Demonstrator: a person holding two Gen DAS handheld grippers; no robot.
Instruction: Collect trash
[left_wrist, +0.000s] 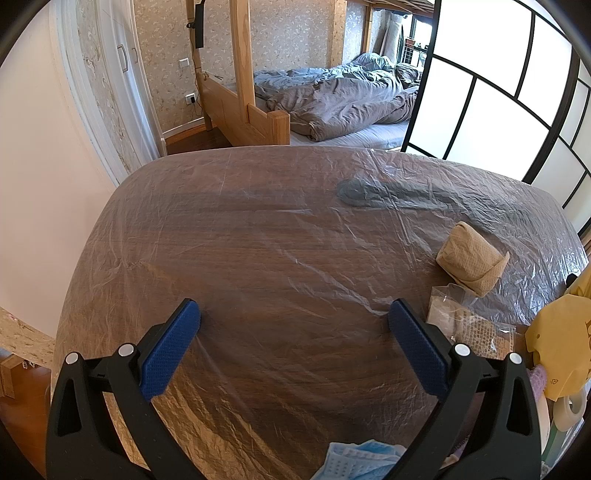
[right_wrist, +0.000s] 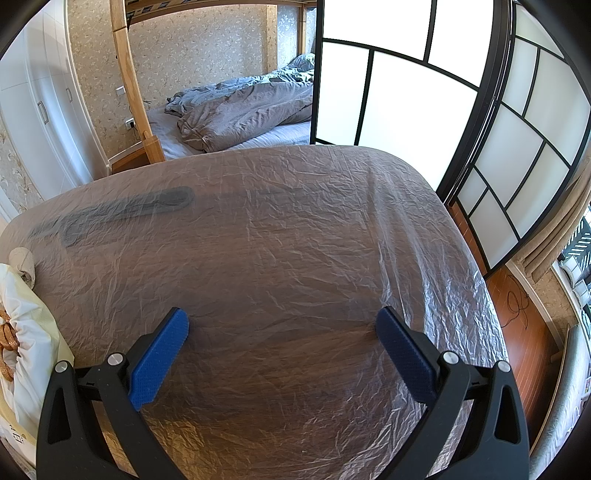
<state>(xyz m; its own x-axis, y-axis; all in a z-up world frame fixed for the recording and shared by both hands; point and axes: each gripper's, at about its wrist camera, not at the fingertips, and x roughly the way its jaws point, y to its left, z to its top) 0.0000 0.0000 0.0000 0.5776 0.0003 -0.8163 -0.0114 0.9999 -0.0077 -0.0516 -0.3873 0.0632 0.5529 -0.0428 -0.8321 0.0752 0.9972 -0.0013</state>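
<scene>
Brown table (left_wrist: 258, 240) under clear plastic. Both grippers, left (left_wrist: 294, 317) and right (right_wrist: 282, 325), spread wide, holding nothing. Only in left view: tan napkin (left_wrist: 471, 260) and clear wrapper (left_wrist: 452, 310), just right of the jaws; blue mask (left_wrist: 362, 461) below them.

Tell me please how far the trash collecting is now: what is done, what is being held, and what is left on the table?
Nothing looks collected yet. Both the left tool and the right tool are open and empty above the plastic-covered table. Still left: a folded tan napkin, a clear plastic wrapper, a yellow bag and a blue face mask, all toward the left tool's right side or below it.
</scene>
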